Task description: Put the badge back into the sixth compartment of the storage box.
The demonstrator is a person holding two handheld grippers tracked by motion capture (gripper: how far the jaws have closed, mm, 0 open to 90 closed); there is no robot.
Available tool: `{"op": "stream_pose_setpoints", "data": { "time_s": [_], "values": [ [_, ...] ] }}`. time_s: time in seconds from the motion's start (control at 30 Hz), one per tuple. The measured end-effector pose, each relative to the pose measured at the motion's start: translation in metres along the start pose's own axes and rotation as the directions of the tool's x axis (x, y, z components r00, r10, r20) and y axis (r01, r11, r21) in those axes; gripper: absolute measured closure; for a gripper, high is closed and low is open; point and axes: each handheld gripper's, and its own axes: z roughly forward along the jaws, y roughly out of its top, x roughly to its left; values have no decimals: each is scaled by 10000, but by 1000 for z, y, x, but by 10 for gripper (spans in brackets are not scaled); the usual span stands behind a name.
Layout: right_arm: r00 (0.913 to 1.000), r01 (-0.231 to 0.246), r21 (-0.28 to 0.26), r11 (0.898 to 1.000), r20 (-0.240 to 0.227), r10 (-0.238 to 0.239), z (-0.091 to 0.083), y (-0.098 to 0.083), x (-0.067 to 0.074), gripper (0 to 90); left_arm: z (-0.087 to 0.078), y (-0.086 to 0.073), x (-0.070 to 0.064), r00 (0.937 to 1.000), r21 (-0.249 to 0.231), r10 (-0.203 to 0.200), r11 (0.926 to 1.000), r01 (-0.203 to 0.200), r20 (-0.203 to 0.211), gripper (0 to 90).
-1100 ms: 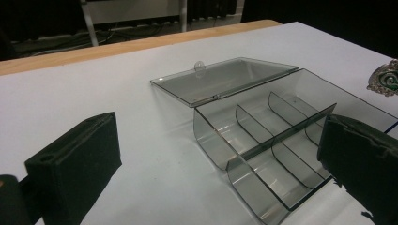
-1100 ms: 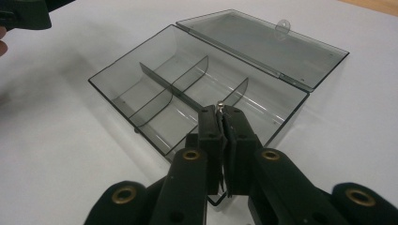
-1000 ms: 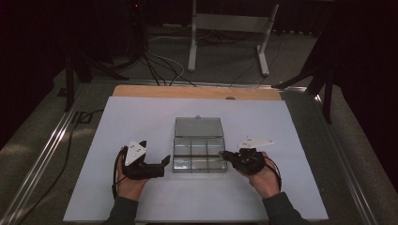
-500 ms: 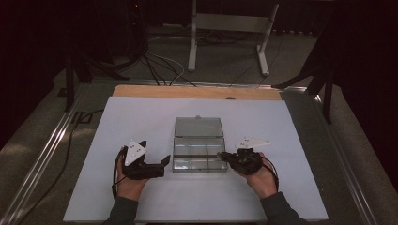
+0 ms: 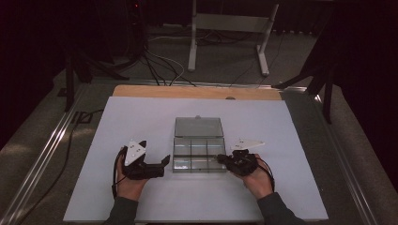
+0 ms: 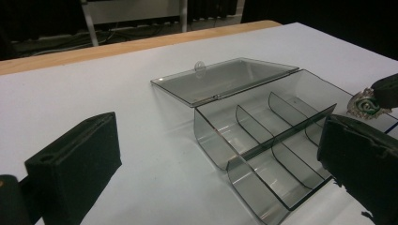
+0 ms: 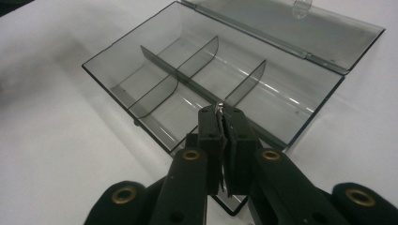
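Observation:
A clear smoke-grey compartment box [image 5: 197, 152] lies open on the white table, its lid [image 5: 198, 126] folded flat behind it. Dividers split it into several empty compartments [image 7: 187, 93]. My left gripper [image 5: 162, 165] rests just left of the box, jaws wide open with nothing between them; the box [image 6: 263, 140] shows between its fingers [image 6: 70, 168]. My right gripper [image 5: 220, 159] is at the box's right wall, by the front right compartment. It is shut on a small metal ornament [image 7: 219, 106], which looks like a round greenish swirl [image 6: 367, 105] in the left gripper view.
The white table sheet [image 5: 141, 112] stretches wide around the box, with a wooden edge [image 5: 197, 91] at the back. Beyond stand a metal frame stand [image 5: 230, 28], cables [image 5: 155, 61] on the floor and dark stand legs [image 5: 324, 79] at the right.

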Motion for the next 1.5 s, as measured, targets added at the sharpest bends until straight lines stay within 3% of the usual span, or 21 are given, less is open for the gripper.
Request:
{"op": "stream_pose_setpoints", "data": {
  "time_s": [0.67, 1.07, 1.5],
  "values": [
    [9998, -25, 706, 9975, -193, 38, 24, -7, 5, 875, 0, 0, 0, 10000, 9, -3, 10000, 3, 2, 13],
    [9990, -292, 909, 9954, -309, 321, 29, -8, 1, 870, 1, -1, -1, 10000, 42, -10, 10000, 10, 15, 13],
    [9987, 47, 1122, 9937, 491, -103, 32, -9, 2, 790, 3, -2, -3, 10000, 148, 26, 9999, -28, 84, 13]
  ]
}}
